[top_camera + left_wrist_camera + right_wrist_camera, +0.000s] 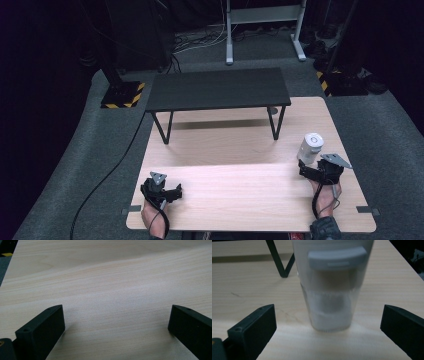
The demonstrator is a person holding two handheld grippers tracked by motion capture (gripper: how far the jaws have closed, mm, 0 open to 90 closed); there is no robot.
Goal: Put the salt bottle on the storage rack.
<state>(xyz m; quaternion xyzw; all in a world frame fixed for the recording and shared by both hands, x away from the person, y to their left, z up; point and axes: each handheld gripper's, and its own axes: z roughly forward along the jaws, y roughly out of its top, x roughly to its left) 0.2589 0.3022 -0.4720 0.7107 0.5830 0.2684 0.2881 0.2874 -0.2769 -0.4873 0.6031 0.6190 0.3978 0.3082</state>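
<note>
A white translucent container (310,148) with a grey lid stands upright on the wooden table (240,195) near its right edge. In the right gripper view the container (332,287) rises between my jaws, half full of white powder, with a grey tab near its top. My right gripper (306,169) is open just in front of it, jaws spread wide on either side without touching. My left gripper (176,192) rests open near the table's front left corner. In the left gripper view bare wood lies between its jaws, around the left gripper (116,322).
A low black bench-like shelf (218,89) on thin legs stands across the table's far half. Grey carpet surrounds the table, with a cable (107,170) running on the left. A white stand frame (262,20) sits behind.
</note>
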